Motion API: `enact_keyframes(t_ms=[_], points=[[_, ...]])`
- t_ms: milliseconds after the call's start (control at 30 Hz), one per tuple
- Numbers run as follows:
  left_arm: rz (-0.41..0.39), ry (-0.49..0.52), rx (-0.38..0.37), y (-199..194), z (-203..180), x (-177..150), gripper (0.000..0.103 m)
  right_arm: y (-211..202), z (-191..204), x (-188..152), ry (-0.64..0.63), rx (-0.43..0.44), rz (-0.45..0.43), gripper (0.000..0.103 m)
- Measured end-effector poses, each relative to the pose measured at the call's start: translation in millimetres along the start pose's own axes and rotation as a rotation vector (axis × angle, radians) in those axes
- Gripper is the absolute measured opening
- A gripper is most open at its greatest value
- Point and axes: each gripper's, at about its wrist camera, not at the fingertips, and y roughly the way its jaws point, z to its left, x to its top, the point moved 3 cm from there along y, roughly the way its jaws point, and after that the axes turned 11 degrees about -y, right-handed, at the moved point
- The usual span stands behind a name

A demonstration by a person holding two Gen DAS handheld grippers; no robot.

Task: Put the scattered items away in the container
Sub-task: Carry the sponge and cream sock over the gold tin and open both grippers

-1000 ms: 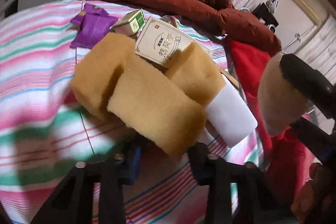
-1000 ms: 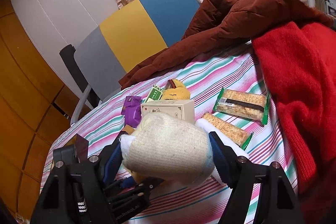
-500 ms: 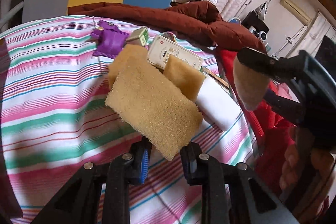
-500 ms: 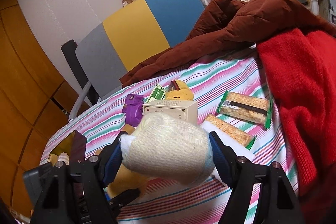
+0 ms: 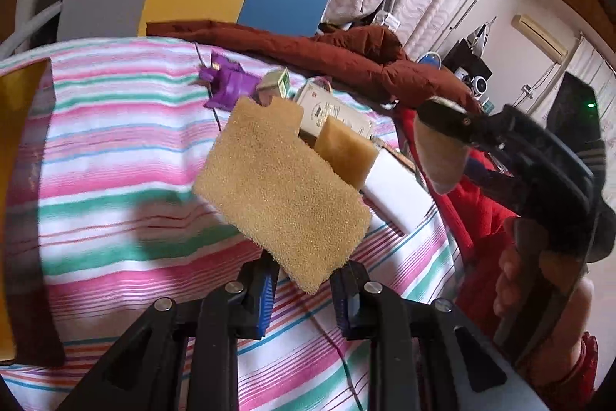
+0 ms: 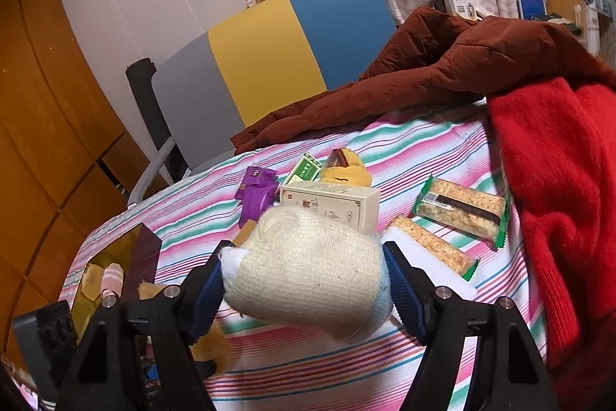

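Note:
My left gripper (image 5: pixel 304 289) is shut on a flat yellow sponge (image 5: pixel 281 195) and holds it above the striped cloth. My right gripper (image 6: pixel 304 284) is shut on a cream knitted bundle (image 6: pixel 312 276); it also shows in the left wrist view (image 5: pixel 439 156), at the right. A gold-lined dark container (image 6: pixel 111 257) stands at the cloth's left edge with small items in it; its gold wall shows in the left wrist view (image 5: pixel 15 141). On the cloth lie a second sponge (image 5: pixel 344 153), a white block (image 5: pixel 396 195), a cream box (image 6: pixel 327 205), a purple wrapper (image 6: pixel 258 193) and two cracker packs (image 6: pixel 462 212).
A brown jacket (image 6: pixel 442 72) and a red sweater (image 6: pixel 558 180) lie over the far and right side of the cloth. A grey, yellow and blue chair (image 6: pixel 269 52) stands behind. A small green box (image 6: pixel 306 170) and a yellow toy (image 6: pixel 346 172) lie near the cream box.
My left gripper has lifted the yellow sponge off the pile and drawn back, so the container's edge comes into view. My right gripper has risen a little with the bundle.

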Motion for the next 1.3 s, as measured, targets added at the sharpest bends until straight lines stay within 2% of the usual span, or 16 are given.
enact_keyframes(t_ms=[267, 433, 800, 1033, 1167, 1300], points=[[-0.08, 0.001, 0.0, -42, 11, 13, 0.024, 4, 18, 0, -0.053, 0.041, 0.023, 0.076], [-0.115, -0.025, 0.01, -66, 28, 21, 0.024, 19, 42, -9, -0.018, 0.123, 0.077, 0.076], [-0.237, -0.067, 0.078, -137, 82, 49, 0.024, 35, 157, 7, -0.209, 0.289, 0.104, 0.076], [-0.322, -0.146, 0.182, -181, 146, 69, 0.024, 60, 241, 13, -0.305, 0.411, 0.142, 0.076], [-0.332, -0.19, 0.231, -193, 180, 71, 0.024, 73, 275, 10, -0.354, 0.447, 0.177, 0.076], [-0.281, -0.21, 0.269, -188, 209, 71, 0.024, 92, 310, 7, -0.43, 0.459, 0.209, 0.076]])
